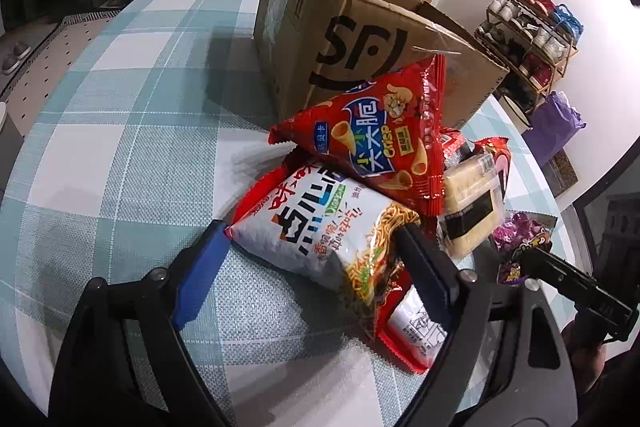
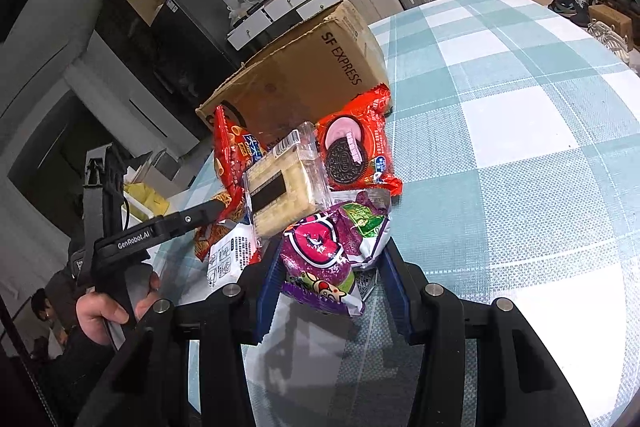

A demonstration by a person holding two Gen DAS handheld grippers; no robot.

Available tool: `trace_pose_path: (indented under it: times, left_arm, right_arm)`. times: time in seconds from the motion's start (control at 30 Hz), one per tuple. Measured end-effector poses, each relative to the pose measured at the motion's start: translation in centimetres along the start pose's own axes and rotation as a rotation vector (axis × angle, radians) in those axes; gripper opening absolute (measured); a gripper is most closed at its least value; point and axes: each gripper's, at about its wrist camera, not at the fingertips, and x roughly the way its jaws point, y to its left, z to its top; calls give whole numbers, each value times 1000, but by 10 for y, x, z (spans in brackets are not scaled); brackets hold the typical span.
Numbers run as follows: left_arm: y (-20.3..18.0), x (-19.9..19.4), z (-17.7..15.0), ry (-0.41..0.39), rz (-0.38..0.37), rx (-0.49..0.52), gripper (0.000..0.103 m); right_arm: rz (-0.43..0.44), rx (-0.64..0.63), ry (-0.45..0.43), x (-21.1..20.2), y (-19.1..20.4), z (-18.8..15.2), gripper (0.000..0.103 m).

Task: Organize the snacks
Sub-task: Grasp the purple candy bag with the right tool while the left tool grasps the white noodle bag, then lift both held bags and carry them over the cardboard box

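Between my left gripper (image 1: pixel 316 259) fingers sits the white noodle snack bag (image 1: pixel 320 227), jaws spread wide and not pinching it. My right gripper (image 2: pixel 328 291) is likewise released, the purple candy bag (image 2: pixel 324 259) lying between its fingers. I count one cone crisp bag (image 1: pixel 380 139), one Oreo pack (image 2: pixel 356 151), one clear-wrapped cake (image 2: pixel 280 187), all heaped against one cardboard box (image 1: pixel 360 39) on the checked table (image 1: pixel 120 147), away from its edges.
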Motion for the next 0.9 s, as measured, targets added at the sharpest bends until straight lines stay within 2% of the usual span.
trace_pose_path:
  times: [0.03,0.13,0.2,0.23,0.47,0.9]
  left_arm:
    - [1,1,-1,9,-27,-2,70]
    - [-3,1,-2,4,-26,23,65]
    - [-1,1,-1,2,-61,10,53]
    - [-2,1,-1,12,-88,3,41]
    - [-6,-1,2,10,-95,25,36]
    - [-3,-18,-6,-4,-93,30,32]
  right_arm:
    - [1,-2,0,0,1,0,47]
    - [2,-6,0,0,2,0,47]
    - [2,-4,-1,-1,1,0,47]
    - [2,-4,-2,-1,1,0,47]
    - [-2,-6,-4,-3,1,0,47]
    - [-6,-9,-25,-9,1,3,47]
